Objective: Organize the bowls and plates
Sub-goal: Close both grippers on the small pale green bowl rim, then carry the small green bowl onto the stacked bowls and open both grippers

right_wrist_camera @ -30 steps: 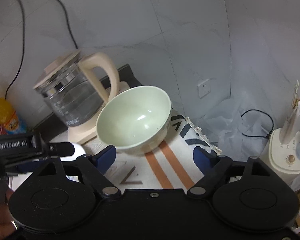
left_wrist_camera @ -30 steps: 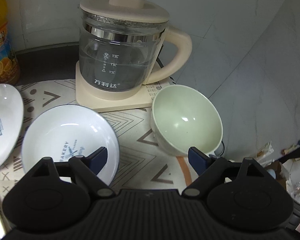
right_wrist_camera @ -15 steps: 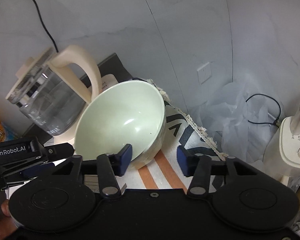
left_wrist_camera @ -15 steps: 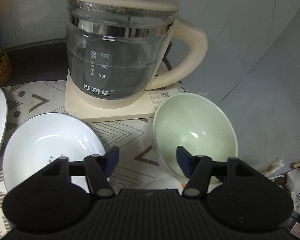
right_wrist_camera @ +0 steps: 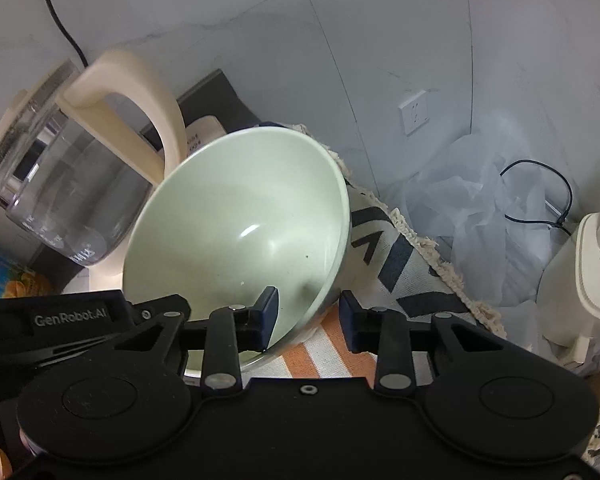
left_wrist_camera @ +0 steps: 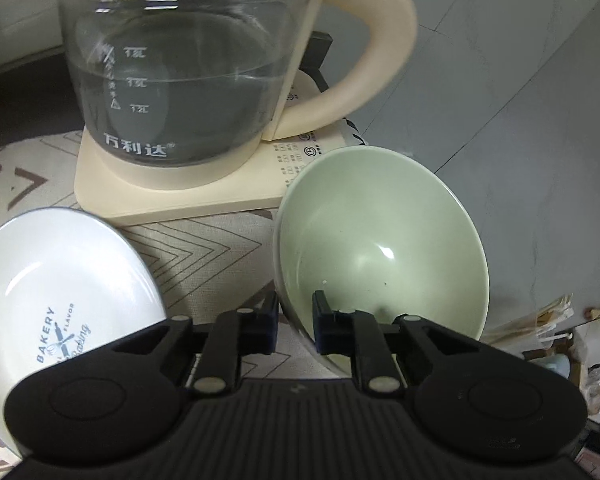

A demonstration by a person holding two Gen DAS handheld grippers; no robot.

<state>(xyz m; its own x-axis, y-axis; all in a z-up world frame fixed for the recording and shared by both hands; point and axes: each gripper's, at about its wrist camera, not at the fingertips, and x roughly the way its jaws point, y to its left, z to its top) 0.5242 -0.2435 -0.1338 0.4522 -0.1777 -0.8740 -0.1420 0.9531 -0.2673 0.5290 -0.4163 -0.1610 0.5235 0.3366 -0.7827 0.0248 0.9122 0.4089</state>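
Home kitchen corner: glass kettle [left_wrist_camera: 188, 80], patterned cloth [left_wrist_camera: 204, 252], wall socket [right_wrist_camera: 415, 112].

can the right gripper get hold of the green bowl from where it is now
Probably yes. The right gripper already straddles the green bowl's near rim, one finger inside, one outside, jaws just closing; nothing blocks it, though the outer pad looks not yet touching.

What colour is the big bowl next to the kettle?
Pale green bowl, inside and out; the right wrist view shows it best.
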